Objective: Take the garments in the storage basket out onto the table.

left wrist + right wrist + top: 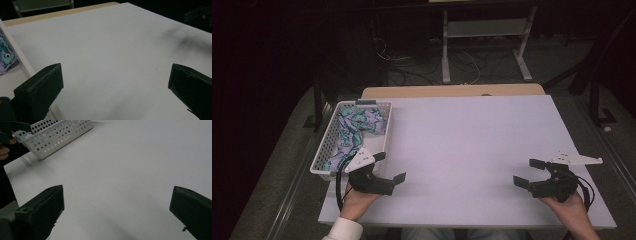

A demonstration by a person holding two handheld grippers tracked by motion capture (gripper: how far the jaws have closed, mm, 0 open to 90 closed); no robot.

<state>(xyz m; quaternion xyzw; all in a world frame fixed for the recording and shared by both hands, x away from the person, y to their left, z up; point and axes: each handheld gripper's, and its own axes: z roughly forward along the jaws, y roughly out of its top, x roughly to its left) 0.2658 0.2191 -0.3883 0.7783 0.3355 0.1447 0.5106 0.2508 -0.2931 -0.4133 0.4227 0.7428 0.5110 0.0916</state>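
Both hands sit low at the near edge, left gripper [391, 167] and right gripper [528, 172] each with jaws spread wide, pointing inward toward each other.

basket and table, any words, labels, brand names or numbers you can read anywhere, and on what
None: no readable text in any view.
The cloth in the white basket bears a purple and teal cartoon pattern, with no letters to make out.
The white table, the left gripper and the right gripper bear no label or number that can be seen.
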